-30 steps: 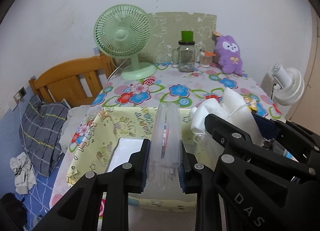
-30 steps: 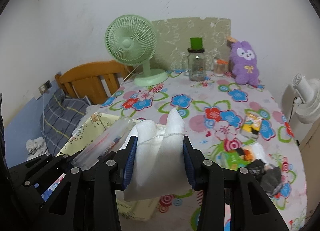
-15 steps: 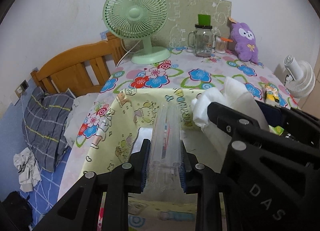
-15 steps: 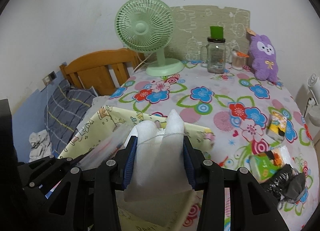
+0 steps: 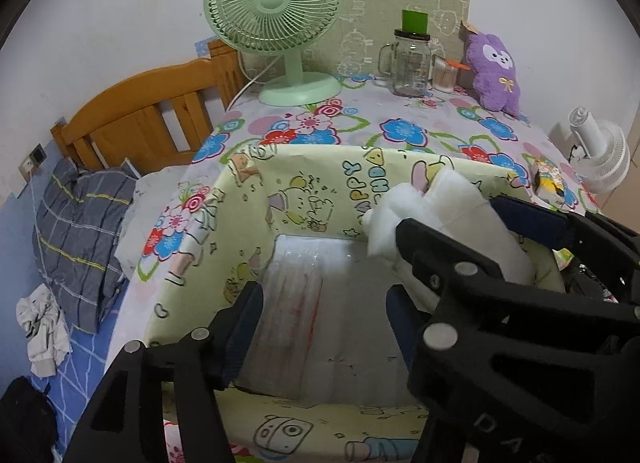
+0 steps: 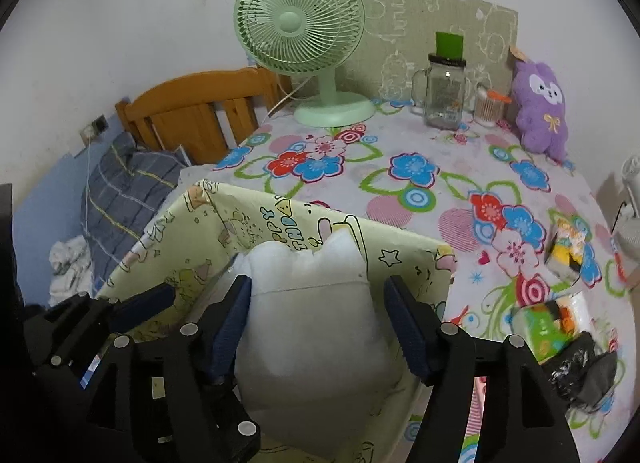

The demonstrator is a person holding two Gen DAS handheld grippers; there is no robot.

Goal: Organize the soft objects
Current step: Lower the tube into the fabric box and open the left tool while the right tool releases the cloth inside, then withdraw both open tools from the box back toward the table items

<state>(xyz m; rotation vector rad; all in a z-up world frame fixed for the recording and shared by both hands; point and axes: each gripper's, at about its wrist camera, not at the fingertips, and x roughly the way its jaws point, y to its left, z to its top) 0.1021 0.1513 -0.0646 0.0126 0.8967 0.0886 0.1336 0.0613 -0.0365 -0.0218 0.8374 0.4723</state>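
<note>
A fluffy white pad [image 6: 312, 327] and a glossy clear plastic packet [image 5: 296, 303] sit in a smooth printed paper box [image 5: 320, 183] on a cloth-covered worktop [image 6: 440, 151].

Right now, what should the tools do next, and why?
Probably lift the right tool straight up out of the yellow box. Its fingers stand wide apart around the white soft bag, which sits inside the box, so it looks let go. The left tool is open too.

A lived-in bedroom at home

A wooden bed headboard [image 6: 192, 111] is standing beside a floral-clothed table [image 6: 440, 191], where a green desk fan [image 6: 304, 35], glass jar mug [image 6: 442, 93] and purple plush toy [image 6: 542, 111] are sitting.
</note>
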